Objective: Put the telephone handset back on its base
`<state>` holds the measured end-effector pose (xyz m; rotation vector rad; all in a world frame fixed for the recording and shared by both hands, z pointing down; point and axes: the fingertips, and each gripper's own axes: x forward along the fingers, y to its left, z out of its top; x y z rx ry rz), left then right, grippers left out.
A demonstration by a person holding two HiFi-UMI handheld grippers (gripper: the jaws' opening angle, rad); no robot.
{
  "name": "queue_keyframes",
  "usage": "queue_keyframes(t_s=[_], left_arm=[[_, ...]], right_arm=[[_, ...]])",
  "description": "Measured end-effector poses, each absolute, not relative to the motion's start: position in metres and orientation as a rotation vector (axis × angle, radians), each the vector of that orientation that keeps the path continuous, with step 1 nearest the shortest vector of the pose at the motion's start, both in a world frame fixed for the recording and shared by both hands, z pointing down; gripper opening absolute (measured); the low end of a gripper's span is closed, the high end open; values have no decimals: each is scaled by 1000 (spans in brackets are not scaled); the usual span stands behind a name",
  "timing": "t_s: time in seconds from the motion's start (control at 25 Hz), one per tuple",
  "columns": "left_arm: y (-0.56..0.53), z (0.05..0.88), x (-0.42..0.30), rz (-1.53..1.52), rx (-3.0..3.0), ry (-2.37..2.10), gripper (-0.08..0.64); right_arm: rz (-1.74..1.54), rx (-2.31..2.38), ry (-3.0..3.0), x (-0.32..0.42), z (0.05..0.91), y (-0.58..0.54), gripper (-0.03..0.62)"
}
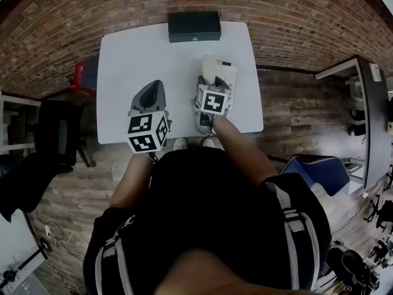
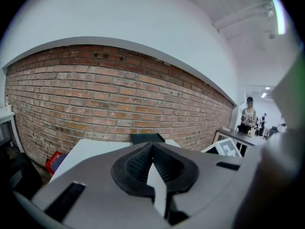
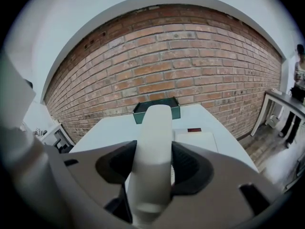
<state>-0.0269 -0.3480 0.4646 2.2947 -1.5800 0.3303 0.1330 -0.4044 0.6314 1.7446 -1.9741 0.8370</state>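
Two grippers: the left hand-held gripper [image 1: 151,90] and the right hand-held gripper [image 1: 207,82]. One handset [image 3: 153,142], one base [image 3: 202,140], one dark box [image 1: 194,26], one worktop [image 1: 135,60]. One bystander [image 2: 248,117] in the background.

Both bare forearms reach forward from the torso, each hand holding a gripper. The left gripper [image 1: 151,91] sits nearer the body, its jaws pressed together with nothing between them. The right gripper [image 1: 210,85] is slightly farther out, its jaws clamped on the handset [image 3: 153,128].
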Motion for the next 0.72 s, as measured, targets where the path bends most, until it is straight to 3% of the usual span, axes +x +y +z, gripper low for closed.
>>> queue_keyframes(t_s=[0.72], left_arm=[[-338,472,-51,379,2219,-1655,2]], right_arm=[[911,1720,-1835,142,691,-417,207]])
